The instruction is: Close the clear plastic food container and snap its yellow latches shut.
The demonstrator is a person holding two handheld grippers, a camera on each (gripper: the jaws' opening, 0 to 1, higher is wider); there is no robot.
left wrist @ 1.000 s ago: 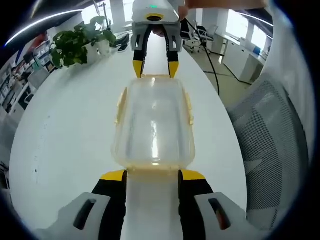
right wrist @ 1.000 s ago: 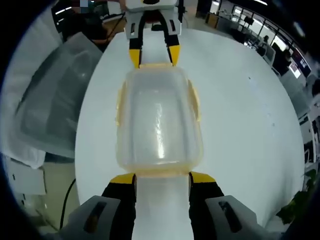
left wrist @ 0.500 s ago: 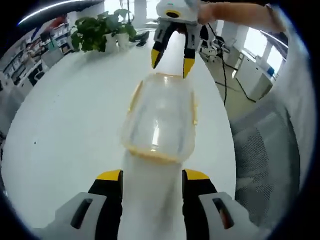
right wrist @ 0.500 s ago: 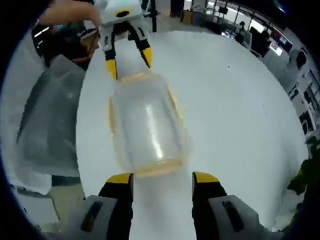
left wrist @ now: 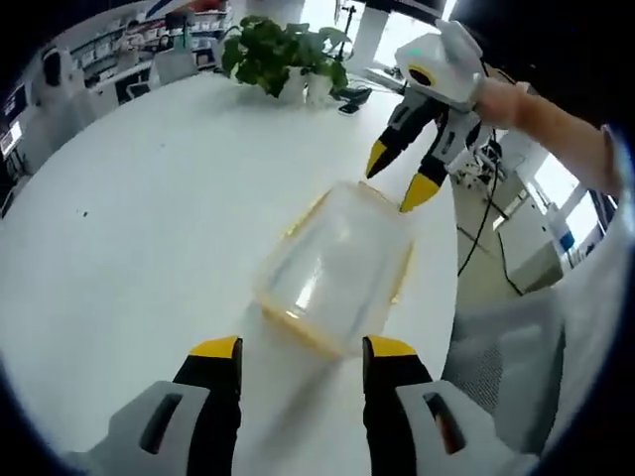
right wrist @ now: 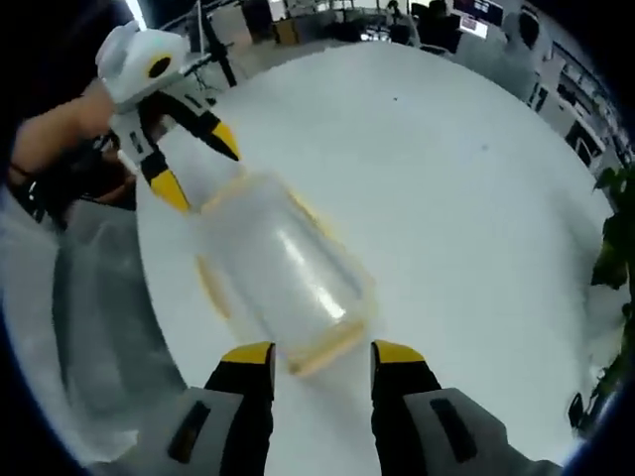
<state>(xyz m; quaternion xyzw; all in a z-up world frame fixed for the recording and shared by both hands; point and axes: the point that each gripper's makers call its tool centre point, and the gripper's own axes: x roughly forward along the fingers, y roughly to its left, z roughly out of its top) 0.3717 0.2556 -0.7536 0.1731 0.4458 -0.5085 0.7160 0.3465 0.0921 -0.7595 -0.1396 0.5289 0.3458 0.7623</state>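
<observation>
The clear plastic container (left wrist: 337, 266) with its lid on lies on the white table (left wrist: 119, 228), set diagonally in both views. Yellow latches (left wrist: 298, 329) run along its edges; blur hides whether they are snapped down. My left gripper (left wrist: 301, 349) is open just short of the container's near end, with nothing between its jaws. Beyond the far end my right gripper (left wrist: 397, 177) hangs open, a little above and apart from it. In the right gripper view the container (right wrist: 283, 273) lies ahead of the open right gripper (right wrist: 322, 353), and the left gripper (right wrist: 198, 165) hovers open past its far corner.
A potted plant (left wrist: 283, 50) stands at the table's far side. A grey mesh chair (left wrist: 511, 347) sits off the table edge (right wrist: 89, 327). A person's hand (right wrist: 50, 139) holds the left gripper. Desks and monitors fill the background.
Both grippers have drawn back from the container's short ends and swung aside, so the container now looks diagonal. Both stay open.
</observation>
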